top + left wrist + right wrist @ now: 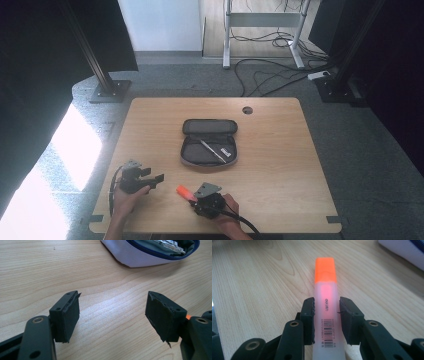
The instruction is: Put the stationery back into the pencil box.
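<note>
Your right gripper (326, 315) has its two black jaws on either side of the orange highlighter (326, 302), the pads right at its pale barrel, the left one touching and the right one with barely a sliver of gap, so I can't tell for sure that they press on it yet. The highlighter lies flat on the table (257, 290), its orange cap pointing away from you along the jaws, barcode end down near your hand. From the high view that same gripper (192, 197) sits near the front edge of the table (280, 165), the highlighter (183, 191) poking out to its upper left. Your left gripper (113, 315) rests with jaws wide apart, bare wood between the pads, nothing held; in the high view it (155, 180) lies just left of the highlighter, jaws pointing right. Beyond both, toward the middle of the table, the pencil case (208, 143) lies open, lid folded back, with a pen (212, 151) resting inside its lower half
</note>
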A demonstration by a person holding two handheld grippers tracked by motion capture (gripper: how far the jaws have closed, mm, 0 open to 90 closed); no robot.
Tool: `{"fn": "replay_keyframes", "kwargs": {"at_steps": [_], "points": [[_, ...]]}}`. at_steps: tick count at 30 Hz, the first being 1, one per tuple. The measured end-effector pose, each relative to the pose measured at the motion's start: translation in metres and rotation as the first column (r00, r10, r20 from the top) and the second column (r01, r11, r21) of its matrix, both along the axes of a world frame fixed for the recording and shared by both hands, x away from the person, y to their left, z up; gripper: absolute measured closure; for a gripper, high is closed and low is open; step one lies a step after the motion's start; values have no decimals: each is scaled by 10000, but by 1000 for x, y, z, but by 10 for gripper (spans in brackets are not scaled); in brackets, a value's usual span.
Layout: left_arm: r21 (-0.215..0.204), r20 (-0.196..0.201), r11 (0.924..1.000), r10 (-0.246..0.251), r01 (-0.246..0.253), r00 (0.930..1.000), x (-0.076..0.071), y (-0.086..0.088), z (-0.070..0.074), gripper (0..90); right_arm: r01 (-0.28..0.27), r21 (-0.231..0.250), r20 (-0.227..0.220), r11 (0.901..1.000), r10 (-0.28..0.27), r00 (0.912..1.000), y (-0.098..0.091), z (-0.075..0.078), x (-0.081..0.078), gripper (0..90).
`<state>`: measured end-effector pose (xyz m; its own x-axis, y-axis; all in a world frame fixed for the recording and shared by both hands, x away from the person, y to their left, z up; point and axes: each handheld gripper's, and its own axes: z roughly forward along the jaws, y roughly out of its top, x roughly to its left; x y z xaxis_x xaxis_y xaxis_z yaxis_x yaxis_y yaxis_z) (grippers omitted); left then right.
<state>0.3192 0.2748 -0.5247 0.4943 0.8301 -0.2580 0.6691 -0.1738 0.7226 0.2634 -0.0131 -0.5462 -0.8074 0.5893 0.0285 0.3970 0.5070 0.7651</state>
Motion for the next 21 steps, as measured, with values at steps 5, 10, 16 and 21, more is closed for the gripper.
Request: {"fn": "replay_keyframes", "kwargs": {"at_steps": [5, 10, 16, 21], "points": [[-10, -3, 10000, 2, -2, 10000, 0, 0, 0, 281, 45, 188, 127, 9998, -48, 9999, -4, 6, 1, 654], [-6, 10, 10000, -4, 4, 10000, 0, 1, 1, 281, 94, 440, 304, 9990, -107, 9995, -10, 15, 2, 654], [6, -28, 10000, -2, 2, 10000, 0, 0, 0, 281, 222, 749, 473, 9969, -258, 9985, -18, 26, 5, 654], [21, -27, 10000, -14, 15, 10000, 0, -1, -1, 281, 357, 916, 528, 9952, -407, 9978, -24, 33, 9, 654]]}}
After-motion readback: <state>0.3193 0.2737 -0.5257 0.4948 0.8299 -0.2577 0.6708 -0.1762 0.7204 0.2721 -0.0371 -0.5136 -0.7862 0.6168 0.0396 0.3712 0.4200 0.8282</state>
